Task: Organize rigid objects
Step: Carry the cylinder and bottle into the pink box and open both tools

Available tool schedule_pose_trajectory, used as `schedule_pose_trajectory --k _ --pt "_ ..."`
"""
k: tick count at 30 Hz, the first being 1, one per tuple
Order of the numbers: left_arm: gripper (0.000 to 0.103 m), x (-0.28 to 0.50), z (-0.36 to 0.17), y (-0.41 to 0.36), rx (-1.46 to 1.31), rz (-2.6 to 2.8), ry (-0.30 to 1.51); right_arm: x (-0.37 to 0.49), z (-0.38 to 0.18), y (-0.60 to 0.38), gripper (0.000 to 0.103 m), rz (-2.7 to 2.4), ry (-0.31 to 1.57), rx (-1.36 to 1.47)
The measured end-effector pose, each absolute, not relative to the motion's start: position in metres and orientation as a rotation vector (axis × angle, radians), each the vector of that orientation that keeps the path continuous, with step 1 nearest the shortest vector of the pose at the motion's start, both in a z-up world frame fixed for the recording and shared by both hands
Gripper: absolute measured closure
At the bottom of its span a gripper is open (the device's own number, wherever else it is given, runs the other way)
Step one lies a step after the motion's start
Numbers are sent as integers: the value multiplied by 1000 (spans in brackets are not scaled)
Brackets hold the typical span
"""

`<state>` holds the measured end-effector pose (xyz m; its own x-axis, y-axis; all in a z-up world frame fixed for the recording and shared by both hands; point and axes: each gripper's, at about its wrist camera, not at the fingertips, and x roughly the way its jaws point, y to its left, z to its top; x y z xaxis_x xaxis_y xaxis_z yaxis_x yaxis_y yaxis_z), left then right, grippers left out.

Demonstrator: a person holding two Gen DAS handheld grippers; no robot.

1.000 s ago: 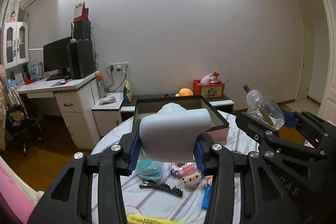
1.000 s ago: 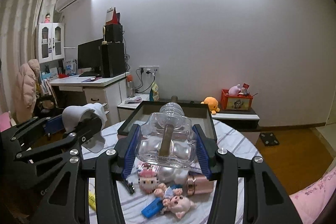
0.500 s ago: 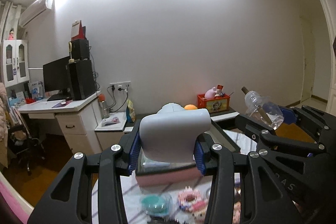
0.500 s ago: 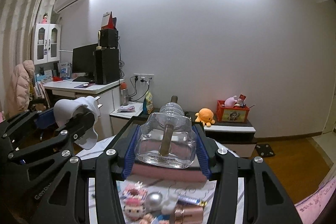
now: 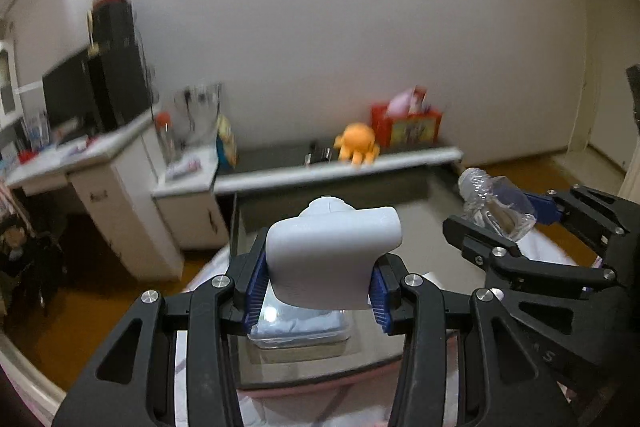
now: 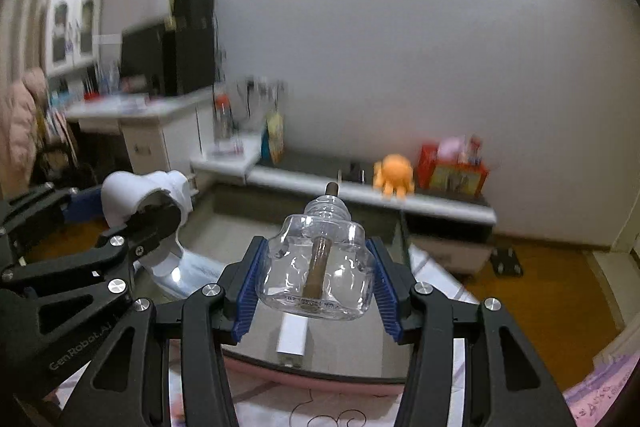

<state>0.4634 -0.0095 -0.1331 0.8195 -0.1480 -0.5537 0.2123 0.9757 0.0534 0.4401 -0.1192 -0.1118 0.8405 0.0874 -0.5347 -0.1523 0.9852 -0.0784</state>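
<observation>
Looking at the two wrist views, both tools had swung forward compared with a second before: the small toys on the round counter had dropped out of sight, and the dark shallow tray with the pink outer wall sat right under them instead. On the left, the left tool was clamped on the white rounded plastic plug-in unit, hanging over a clear lidded box already lying in the tray. On the right, the right tool was gripping the clear glass refill bottle with the brown wick, above a small white stick-shaped thing on the tray floor. My guess was the carry was nearly done and both pieces only needed lowering in.
</observation>
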Motion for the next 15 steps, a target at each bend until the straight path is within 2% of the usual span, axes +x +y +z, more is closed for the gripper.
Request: schedule_pose_trajectory --k 4,6,12,14,15 --pt "59 500 -170 -26 130 -244 720 474 -151 -126 52 89 673 -151" --pt "59 506 -178 -36 161 -242 733 481 -163 -131 51 48 720 -167" --pt "58 510 -192 -54 195 -258 783 489 -164 -149 51 36 779 -147" --pt "53 507 -192 -52 198 -252 780 494 -171 -154 51 55 836 -120" --pt "42 507 -190 -50 192 -245 780 495 -172 -157 51 64 844 -102"
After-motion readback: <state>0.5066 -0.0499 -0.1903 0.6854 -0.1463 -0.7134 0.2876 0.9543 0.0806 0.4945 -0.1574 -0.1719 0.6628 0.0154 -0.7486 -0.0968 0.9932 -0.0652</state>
